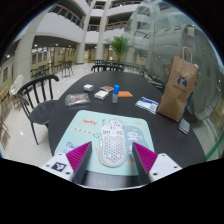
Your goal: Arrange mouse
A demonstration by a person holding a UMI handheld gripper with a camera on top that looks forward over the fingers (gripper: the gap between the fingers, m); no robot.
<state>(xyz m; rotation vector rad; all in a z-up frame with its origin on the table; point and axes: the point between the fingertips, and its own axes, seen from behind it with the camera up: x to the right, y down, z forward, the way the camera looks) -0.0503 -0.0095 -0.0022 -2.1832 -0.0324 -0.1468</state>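
Observation:
A white mouse (112, 148) with a perforated shell lies on a light teal mouse mat (90, 128) with small printed pictures, on a round black table (60, 112). My gripper (111, 163) is low over the mat's near edge. The mouse stands between the two fingers, near their tips. The left pad (72, 158) and the right pad (150, 160) sit beside the mouse with a narrow gap on each side. The mouse rests on the mat and the gripper is open.
A brown paper bag (180, 88) stands at the table's right. Beyond the mat lie a small blue container (116, 93), a dark flat packet (77, 99), a white box (103, 93) and a blue-white item (147, 103). A black chair (33, 97) stands at the left.

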